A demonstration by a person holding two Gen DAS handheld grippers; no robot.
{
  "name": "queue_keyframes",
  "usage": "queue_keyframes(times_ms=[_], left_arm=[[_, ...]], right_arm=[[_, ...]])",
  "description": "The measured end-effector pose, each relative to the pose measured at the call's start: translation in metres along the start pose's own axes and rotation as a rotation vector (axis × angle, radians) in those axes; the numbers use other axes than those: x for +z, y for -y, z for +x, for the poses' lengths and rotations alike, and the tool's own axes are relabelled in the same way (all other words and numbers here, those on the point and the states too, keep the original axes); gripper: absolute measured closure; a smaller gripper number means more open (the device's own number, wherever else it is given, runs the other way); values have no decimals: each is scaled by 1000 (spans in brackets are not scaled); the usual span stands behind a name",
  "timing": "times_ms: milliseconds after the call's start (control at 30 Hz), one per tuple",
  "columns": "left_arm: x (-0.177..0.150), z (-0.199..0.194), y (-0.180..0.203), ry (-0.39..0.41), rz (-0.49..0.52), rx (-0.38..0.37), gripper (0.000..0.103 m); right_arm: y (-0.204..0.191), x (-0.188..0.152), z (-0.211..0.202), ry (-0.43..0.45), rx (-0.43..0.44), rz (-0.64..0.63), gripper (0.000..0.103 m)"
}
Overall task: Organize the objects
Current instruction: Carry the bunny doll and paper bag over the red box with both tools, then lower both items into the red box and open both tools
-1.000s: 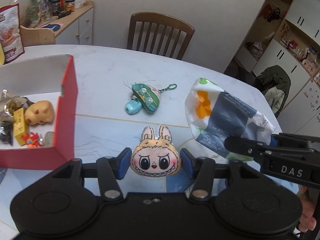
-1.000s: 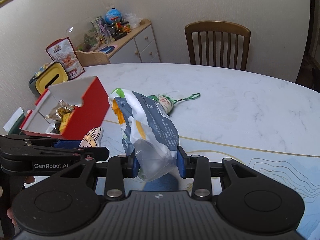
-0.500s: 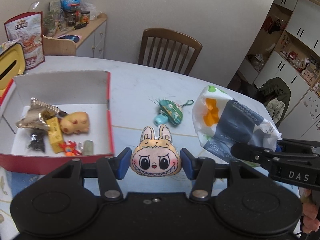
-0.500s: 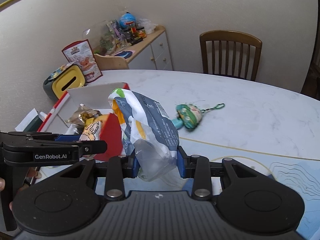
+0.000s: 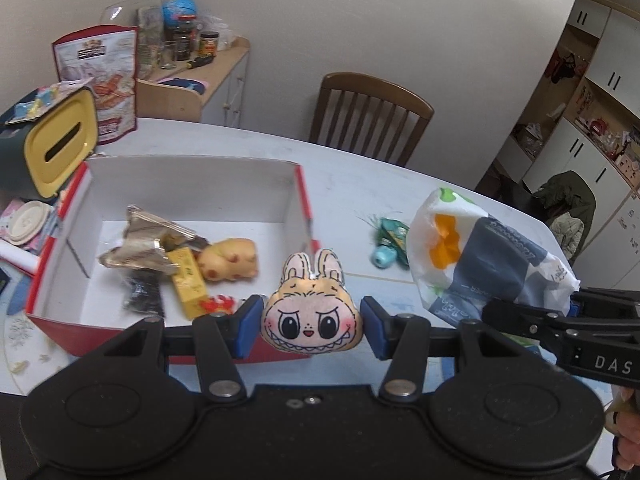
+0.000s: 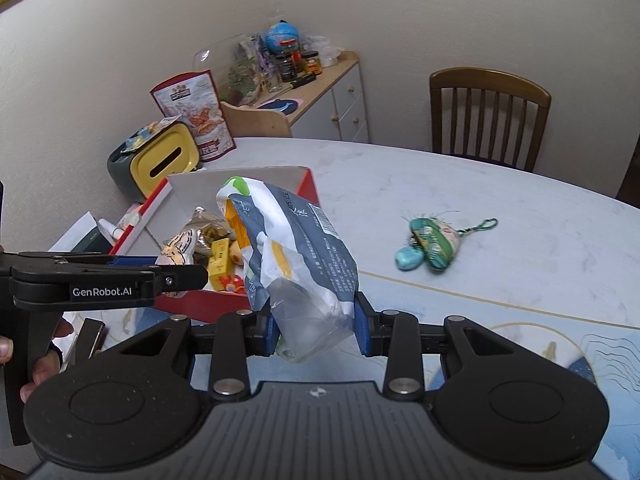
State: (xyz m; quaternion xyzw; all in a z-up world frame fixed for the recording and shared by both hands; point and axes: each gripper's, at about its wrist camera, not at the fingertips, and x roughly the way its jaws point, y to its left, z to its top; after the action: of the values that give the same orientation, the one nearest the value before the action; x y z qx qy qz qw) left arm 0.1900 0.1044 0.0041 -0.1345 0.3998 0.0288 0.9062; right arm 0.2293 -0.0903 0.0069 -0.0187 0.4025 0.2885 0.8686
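A beige rabbit-eared plush face (image 5: 312, 316) is clamped in the left gripper (image 5: 311, 330); a crinkled grey-and-white plastic packet (image 6: 298, 264) is clamped in the right gripper (image 6: 316, 330).

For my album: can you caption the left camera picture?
Left gripper holds a bunny-face plush beside the red box of toys.

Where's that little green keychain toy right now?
The keychain toy lies alone on the white table, right of the red box, in front of the chair.
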Motion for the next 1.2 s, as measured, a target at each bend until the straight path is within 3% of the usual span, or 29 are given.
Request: queue_keyframes(times_ms=[633,1200], left_arm=[[16,7,-73,-16,-5,47,51],[33,50,-122,-65,13,129,51]], right_arm=[[-78,24,62,-23,-9,-50,68],[-106,39,148,-99,-78,-77,68]])
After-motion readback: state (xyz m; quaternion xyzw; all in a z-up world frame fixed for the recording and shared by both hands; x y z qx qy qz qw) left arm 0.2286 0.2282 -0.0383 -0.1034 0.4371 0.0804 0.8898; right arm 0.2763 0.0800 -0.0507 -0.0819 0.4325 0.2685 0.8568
